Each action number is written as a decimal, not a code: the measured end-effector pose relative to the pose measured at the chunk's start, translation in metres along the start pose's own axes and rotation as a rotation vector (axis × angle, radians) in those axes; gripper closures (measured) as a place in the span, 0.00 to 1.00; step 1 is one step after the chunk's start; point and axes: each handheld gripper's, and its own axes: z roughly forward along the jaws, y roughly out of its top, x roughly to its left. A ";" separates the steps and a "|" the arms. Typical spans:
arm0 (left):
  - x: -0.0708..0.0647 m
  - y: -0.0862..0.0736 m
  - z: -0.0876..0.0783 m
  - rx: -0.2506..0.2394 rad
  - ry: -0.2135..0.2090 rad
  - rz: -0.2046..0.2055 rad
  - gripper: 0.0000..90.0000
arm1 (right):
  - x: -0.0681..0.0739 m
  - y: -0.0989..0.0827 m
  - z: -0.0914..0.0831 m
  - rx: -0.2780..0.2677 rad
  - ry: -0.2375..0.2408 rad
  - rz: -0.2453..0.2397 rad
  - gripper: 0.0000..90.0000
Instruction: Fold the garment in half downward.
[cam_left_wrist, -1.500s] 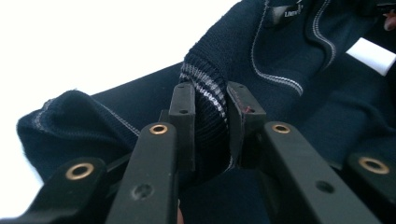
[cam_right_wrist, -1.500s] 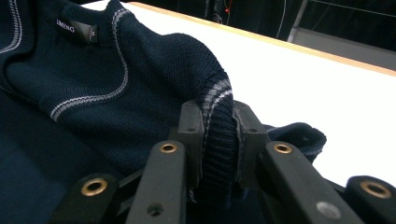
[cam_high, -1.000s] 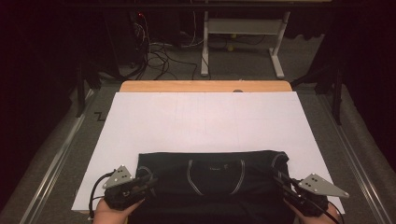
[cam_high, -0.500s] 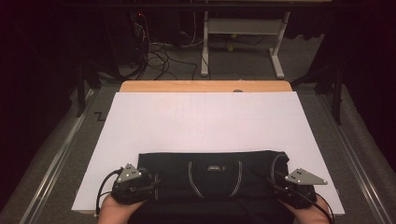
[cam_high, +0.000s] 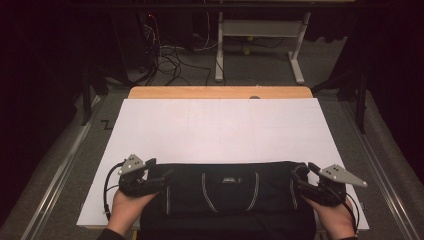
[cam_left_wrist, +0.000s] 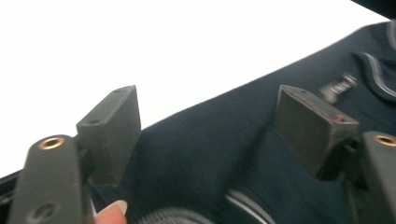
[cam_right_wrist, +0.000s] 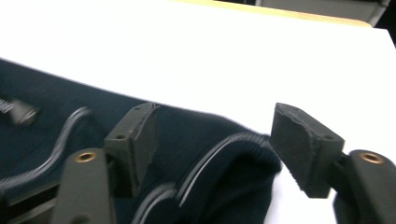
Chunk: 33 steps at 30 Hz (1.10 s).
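Dark navy knit garment (cam_high: 230, 192) with pale striped trim lies folded flat at the near edge of the white sheet (cam_high: 220, 125), a small label at its neckline facing up. Near part hangs over the table edge. Striped cuff (cam_right_wrist: 233, 158) sits at its right corner.

Left gripper (cam_high: 159, 181) at the garment's left end: jaws have just been opening, now wide, fabric below and between them, pads not pressing it. Left hand (cam_high: 127, 210) behind it.

Right gripper (cam_high: 300, 177) at the right end: jaws likewise just opening, wide, the cuff between them, unclamped. Right hand (cam_high: 334, 217) behind.

Wooden table edge (cam_high: 220, 92) shows beyond the sheet; cables (cam_high: 167, 57) on the floor farther off.
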 end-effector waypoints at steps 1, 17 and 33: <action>0.004 0.000 0.004 0.015 0.013 -0.013 0.19 | -0.003 0.003 0.005 0.008 0.002 0.008 0.31; 0.020 -0.026 0.014 0.243 0.127 -0.050 0.26 | -0.024 -0.015 0.035 0.227 -0.019 0.097 0.37; 0.014 -0.031 0.011 0.191 0.006 -0.040 0.77 | -0.009 -0.019 0.032 0.202 0.059 0.008 0.87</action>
